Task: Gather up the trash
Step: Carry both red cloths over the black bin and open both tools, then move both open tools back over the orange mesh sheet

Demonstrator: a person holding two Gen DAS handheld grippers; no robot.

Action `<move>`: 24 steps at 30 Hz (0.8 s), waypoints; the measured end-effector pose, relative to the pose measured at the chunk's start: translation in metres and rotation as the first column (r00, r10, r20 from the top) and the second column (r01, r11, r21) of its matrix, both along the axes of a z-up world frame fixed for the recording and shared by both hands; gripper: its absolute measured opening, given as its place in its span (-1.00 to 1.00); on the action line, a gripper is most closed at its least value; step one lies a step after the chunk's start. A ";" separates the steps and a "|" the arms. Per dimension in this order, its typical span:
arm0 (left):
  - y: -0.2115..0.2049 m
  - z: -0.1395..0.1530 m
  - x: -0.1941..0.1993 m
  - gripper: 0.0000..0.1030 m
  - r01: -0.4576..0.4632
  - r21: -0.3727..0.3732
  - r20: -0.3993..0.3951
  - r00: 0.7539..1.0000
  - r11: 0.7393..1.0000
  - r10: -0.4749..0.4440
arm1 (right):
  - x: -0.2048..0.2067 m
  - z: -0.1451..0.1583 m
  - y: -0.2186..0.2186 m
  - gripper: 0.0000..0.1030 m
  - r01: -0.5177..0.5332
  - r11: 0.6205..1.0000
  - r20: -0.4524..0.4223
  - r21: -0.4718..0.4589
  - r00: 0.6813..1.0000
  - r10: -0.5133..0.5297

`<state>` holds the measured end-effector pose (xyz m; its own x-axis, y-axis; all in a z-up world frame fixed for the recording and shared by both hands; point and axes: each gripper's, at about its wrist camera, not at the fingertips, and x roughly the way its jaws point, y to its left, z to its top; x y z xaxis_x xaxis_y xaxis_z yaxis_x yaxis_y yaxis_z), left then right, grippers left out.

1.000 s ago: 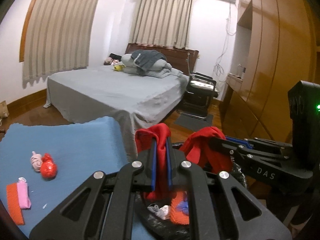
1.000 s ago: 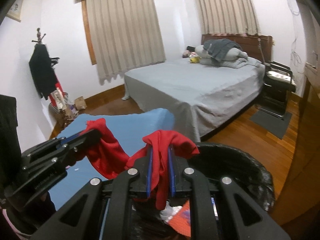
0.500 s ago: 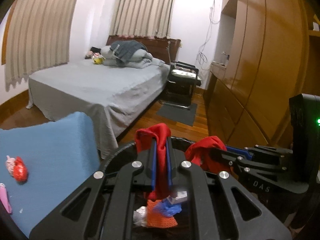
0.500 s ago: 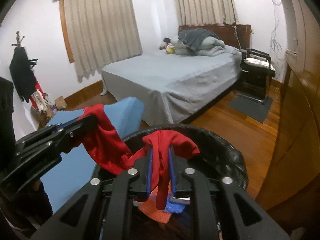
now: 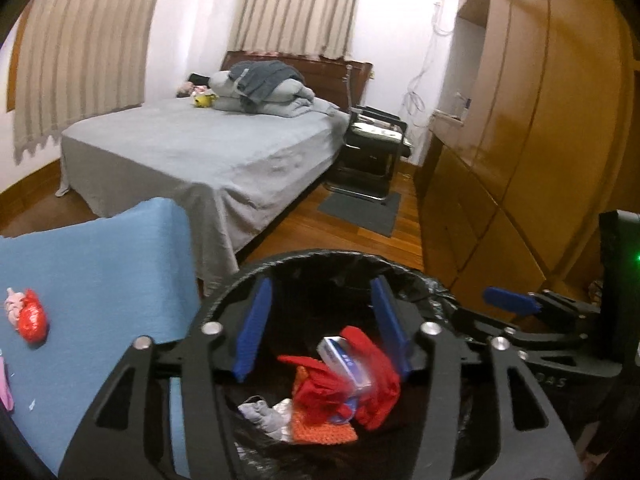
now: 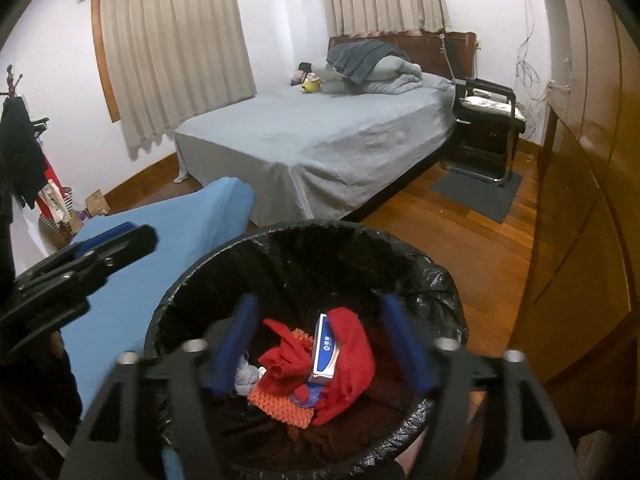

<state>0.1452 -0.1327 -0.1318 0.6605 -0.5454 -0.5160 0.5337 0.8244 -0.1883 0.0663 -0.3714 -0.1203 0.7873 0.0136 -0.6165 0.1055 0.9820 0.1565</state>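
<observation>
A round bin with a black liner [image 5: 320,260] [image 6: 400,248] stands beside the blue-covered table [image 5: 92,264] [image 6: 176,232]. A red cloth [image 5: 376,384] [image 6: 348,364] lies inside it on a blue-and-white box [image 5: 344,360] [image 6: 326,350], an orange knit piece [image 5: 320,432] [image 6: 280,406] and grey scraps. My left gripper [image 5: 324,328] is open and empty above the bin. My right gripper [image 6: 320,344] is open and empty above it too. A red bundle [image 5: 32,316] and pink bits lie on the table.
A grey-sheeted bed [image 5: 200,148] [image 6: 320,136] stands beyond the table. A black chair [image 5: 372,148] [image 6: 484,120] and a grey mat [image 5: 360,208] sit by it. Wooden wardrobes [image 5: 540,120] [image 6: 592,160] line the right side. A coat rack [image 6: 20,140] stands at left.
Both grippers were shut on the red cloth and have opened. The cloth has dropped into the bin. Both grippers have moved over the bin.
</observation>
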 end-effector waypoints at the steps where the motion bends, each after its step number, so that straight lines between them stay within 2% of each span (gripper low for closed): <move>1: 0.006 0.002 0.001 0.22 -0.012 0.002 0.003 1.000 1.000 0.012 | -0.001 0.002 0.002 0.59 0.001 1.000 0.009 -0.007 1.000 -0.001; 4: 0.025 0.007 0.000 0.52 -0.062 0.012 0.020 0.998 0.998 0.062 | 0.001 0.006 0.008 0.88 0.001 1.000 0.028 -0.022 1.000 0.000; 6: 0.038 0.010 -0.002 0.71 -0.102 0.027 0.029 0.994 0.994 0.101 | 0.002 0.009 0.014 0.88 -0.011 1.000 0.042 -0.015 0.999 0.012; 15: 0.117 0.020 -0.009 0.73 -0.270 0.050 0.058 0.962 0.962 0.267 | 0.020 0.021 0.070 0.88 -0.104 0.994 0.091 0.017 0.991 0.102; 24: 0.200 0.015 -0.018 0.73 -0.429 0.066 0.057 0.903 0.901 0.426 | 0.043 0.019 0.147 0.88 -0.228 0.973 0.120 0.023 0.967 0.223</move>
<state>0.1267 0.0671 -0.1172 0.8424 -0.1661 -0.5126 0.1322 0.9859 -0.1023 0.1089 -0.2247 -0.1009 0.8272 0.2199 -0.5172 -0.1390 0.9717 0.1909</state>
